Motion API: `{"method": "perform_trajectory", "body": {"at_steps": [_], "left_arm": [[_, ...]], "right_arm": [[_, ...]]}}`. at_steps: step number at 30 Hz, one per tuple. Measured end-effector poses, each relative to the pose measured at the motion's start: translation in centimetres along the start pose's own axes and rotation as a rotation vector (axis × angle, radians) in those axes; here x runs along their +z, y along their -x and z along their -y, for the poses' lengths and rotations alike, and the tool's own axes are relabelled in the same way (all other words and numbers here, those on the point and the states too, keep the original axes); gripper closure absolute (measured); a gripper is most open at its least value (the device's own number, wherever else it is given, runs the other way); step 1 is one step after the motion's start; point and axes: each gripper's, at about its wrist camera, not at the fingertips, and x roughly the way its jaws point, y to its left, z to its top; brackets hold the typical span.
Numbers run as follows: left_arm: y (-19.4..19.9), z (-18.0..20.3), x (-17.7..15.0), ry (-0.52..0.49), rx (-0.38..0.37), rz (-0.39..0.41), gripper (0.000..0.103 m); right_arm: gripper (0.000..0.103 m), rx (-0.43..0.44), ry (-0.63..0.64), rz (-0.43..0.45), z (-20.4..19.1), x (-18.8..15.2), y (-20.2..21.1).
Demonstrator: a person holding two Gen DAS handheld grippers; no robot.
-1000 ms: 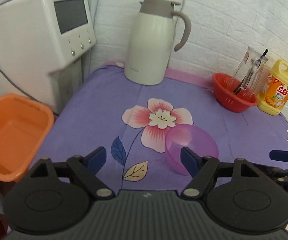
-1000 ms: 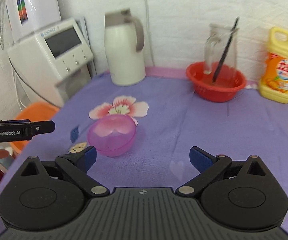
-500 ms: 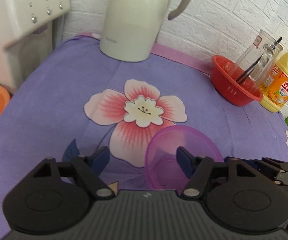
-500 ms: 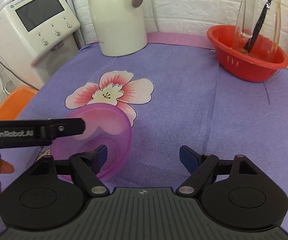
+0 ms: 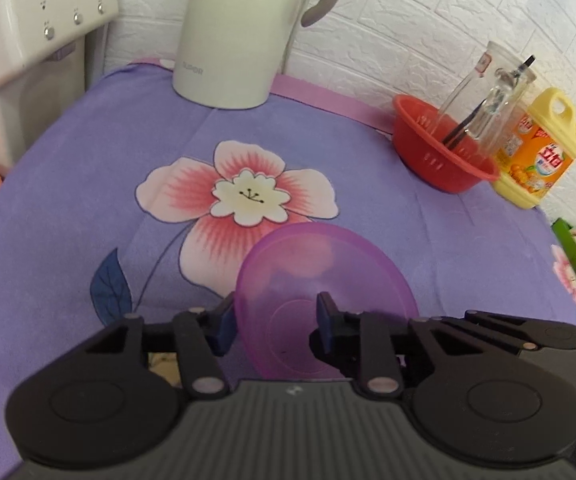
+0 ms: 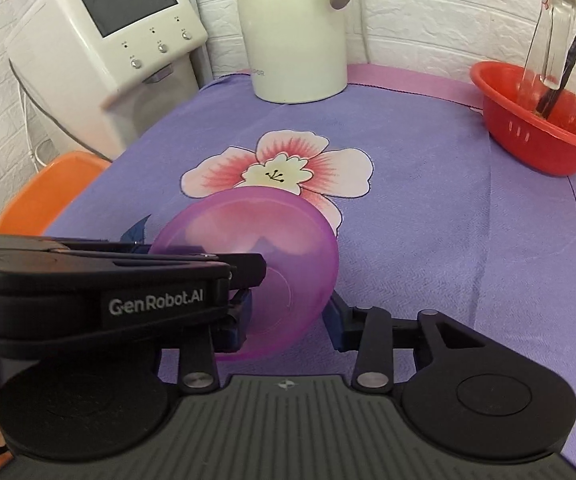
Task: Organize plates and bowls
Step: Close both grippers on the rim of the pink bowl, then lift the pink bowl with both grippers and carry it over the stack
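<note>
One purple bowl (image 5: 323, 280) sits tilted on the tabletop (image 5: 467, 232), over the lower petals of the single printed flower (image 5: 240, 196) on the purple cloth, and nothing shows inside it. Two grippers meet at it. The left gripper (image 5: 274, 322) straddles the bowl's near-left rim, one of its fingers (image 5: 224, 322) outside the wall and the other inside the bowl; they are narrowed around the rim, but I cannot tell whether they actually pinch it. The right gripper (image 6: 289, 322) has the bowl's lower wall between its two blue fingers (image 6: 337, 322), each close against the plastic; firm contact cannot be told either. In the right wrist view the left gripper's black body reaches across the bowl from the left. Farther back stand one cream thermos jug (image 5: 244, 32) by the brick wall, one white appliance (image 6: 108, 36) with a dark screen at the left, and one orange basin (image 6: 44, 192) beside the tabletop's left edge, its contents out of sight. One red colander (image 5: 439, 156) at the right rear holds a clear glass pitcher (image 5: 487, 96) with a dark stick in it. One yellow detergent bottle (image 5: 535, 156) stands just beside the colander.
</note>
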Motion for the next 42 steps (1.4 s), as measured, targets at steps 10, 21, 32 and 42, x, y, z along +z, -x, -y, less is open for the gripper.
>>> {"method": "perform_trajectory", "body": {"at_steps": [10,21,32,42], "left_arm": [[6.8,6.0,-2.8,-0.068,-0.082,0.048,0.077],[13.0,17.3,-13.0,-0.171,-0.247,0.018,0.077],[14.6,22.8,-22.4,-0.253,-0.305,-0.067,0.077],[14.1,21.5,-23.5,-0.267,-0.281,-0.086,0.077]], "right_arm": [[0.034,-0.042,-0.035,0.036,0.7,-2.5,7.5],[0.033,-0.156,-0.119,0.075,3.8,-12.4,20.8],[0.032,-0.212,-0.201,0.066,6.6,-21.6,26.7],[0.029,-0.180,-0.162,0.049,6.1,-23.9,25.8]]}}
